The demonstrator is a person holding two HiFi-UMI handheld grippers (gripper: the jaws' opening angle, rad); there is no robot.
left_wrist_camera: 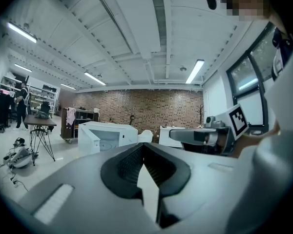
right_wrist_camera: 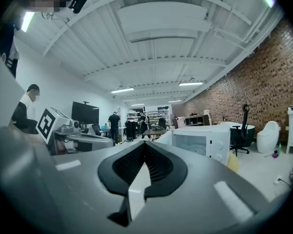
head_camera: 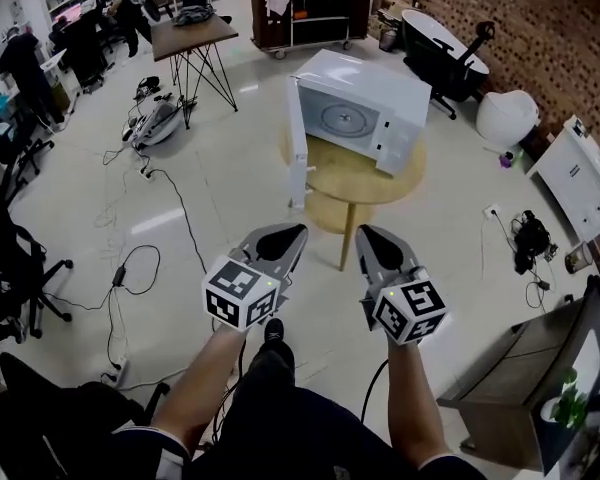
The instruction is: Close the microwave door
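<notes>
A white microwave (head_camera: 365, 108) stands on a round wooden table (head_camera: 365, 180) ahead of me. Its door (head_camera: 296, 148) is swung wide open to the left, showing the turntable inside. Both grippers are held side by side over the floor, well short of the table. The left gripper (head_camera: 292, 232) and right gripper (head_camera: 368, 232) are shut with nothing between them. The left gripper view shows the left gripper (left_wrist_camera: 143, 146) with the microwave (left_wrist_camera: 110, 135) far off. In the right gripper view, beyond the right gripper (right_wrist_camera: 144, 144), the microwave (right_wrist_camera: 205, 141) is also distant.
Cables and a power strip (head_camera: 130, 268) trail across the floor at left, near office chairs (head_camera: 15, 268). A dark desk (head_camera: 193, 36) and shelf cart (head_camera: 315, 8) stand at the back. A black chair (head_camera: 445, 53) and a brown cabinet (head_camera: 520, 378) are on the right. People work at back left.
</notes>
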